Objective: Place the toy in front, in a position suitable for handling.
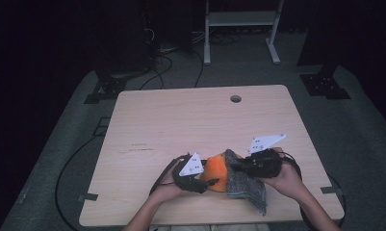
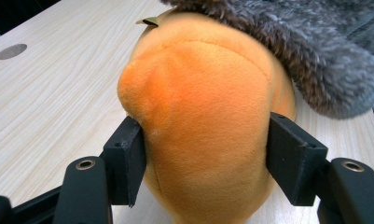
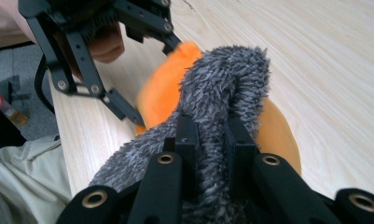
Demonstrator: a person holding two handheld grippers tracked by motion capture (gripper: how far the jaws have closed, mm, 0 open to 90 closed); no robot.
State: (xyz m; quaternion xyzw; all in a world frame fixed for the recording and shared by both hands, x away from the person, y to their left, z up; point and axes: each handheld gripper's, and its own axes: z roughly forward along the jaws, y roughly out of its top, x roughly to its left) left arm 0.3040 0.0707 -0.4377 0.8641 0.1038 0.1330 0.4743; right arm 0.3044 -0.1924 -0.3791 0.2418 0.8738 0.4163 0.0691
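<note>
Rounded orange plush toy (image 2: pixel 208 126), near table's front edge, is clamped at its 2 sides by L gripper (image 1: pixel 196 179), w/ shaggy grey cloth (image 3: pixel 222 93) draped over its R side & pinched tight in R gripper (image 3: pixel 211 140).

Bare table (image 1: pixel 181 120) lies open from nine through twelve to three o'clock of the orange plush toy (image 1: pixel 217 174); a grey furry cloth (image 1: pixel 246 185) blocks its three-to-five o'clock side, draped over the top.
</note>
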